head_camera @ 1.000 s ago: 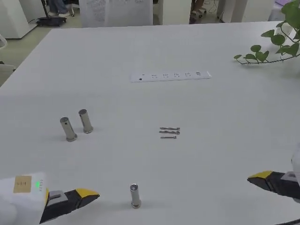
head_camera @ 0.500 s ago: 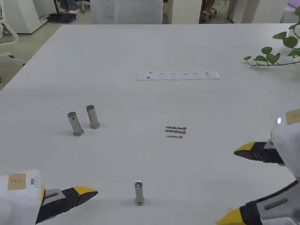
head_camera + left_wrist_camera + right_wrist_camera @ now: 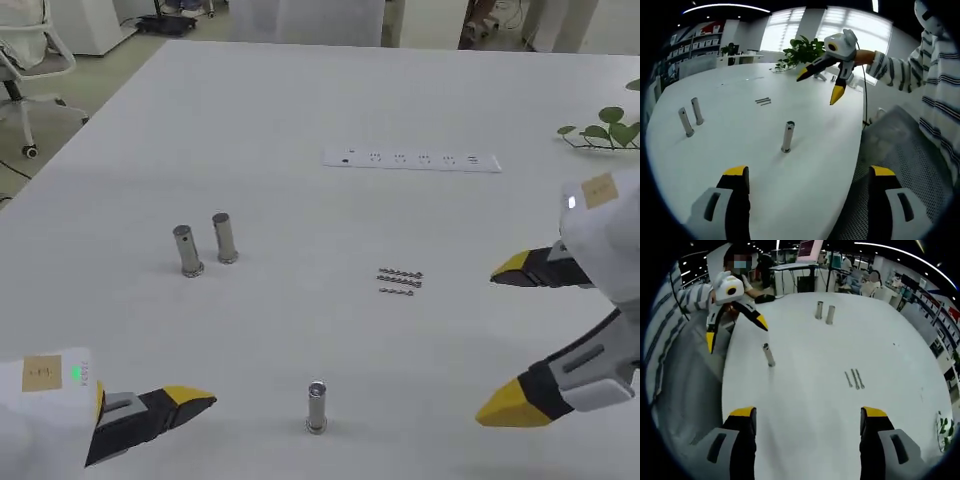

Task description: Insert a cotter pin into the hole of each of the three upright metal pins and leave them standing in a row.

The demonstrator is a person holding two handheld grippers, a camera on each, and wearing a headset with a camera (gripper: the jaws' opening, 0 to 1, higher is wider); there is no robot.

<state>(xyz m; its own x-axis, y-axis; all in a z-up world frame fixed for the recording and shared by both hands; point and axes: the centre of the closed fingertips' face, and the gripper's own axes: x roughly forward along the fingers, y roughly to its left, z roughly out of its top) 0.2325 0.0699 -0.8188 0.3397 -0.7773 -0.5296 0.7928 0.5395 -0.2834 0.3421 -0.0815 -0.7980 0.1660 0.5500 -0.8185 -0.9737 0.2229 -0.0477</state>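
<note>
The right gripper (image 3: 505, 340) has moved up at the right of the head view, wide open and empty like the left gripper (image 3: 808, 172), closer to the cotter pins (image 3: 400, 281) lying mid-frame, so no metal pin (image 3: 316, 407) has one yet.

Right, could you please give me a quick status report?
Yellow-tipped left gripper and right gripper open, empty. Three upright cylindrical metal pins unpinned, not in a row. Small metal cotter pins lying loose. Nothing blocking.

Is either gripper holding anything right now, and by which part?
Nothing is held. The left gripper and right gripper are both open, nothing between their jaws; the cotter pins lie on the table.
</note>
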